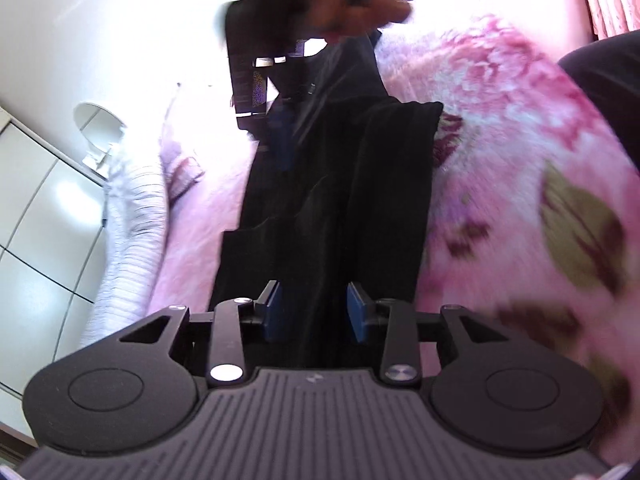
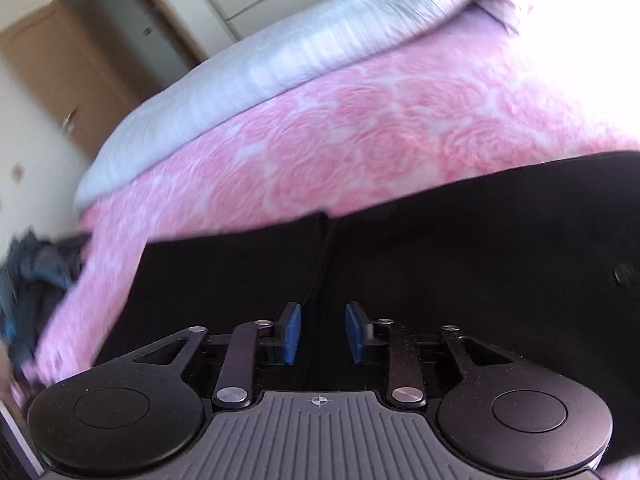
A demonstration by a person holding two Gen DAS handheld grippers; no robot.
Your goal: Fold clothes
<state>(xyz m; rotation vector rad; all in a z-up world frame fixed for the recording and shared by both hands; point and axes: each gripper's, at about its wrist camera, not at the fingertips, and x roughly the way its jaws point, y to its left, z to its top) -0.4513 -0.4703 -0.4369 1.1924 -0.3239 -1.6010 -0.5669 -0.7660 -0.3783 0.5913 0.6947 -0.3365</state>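
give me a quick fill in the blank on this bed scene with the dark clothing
1. The garment lying on the bed is ____ in colour.
2. The blanket under it bears a pattern of pink ____.
3. The pads of the right hand-held gripper are ____ in colour.
4. The jaws of the left hand-held gripper stand ____, pads not pressing the cloth.

Missing words: black; roses; blue; open

A black garment [image 1: 360, 200] lies spread lengthwise, partly folded, on the pink floral bedspread [image 1: 520, 160].

Black garment [image 1: 344, 200], pink rose-patterned blanket [image 2: 360, 128], pale grey striped pillow [image 2: 280, 40], blue gripper pads [image 1: 275, 312]
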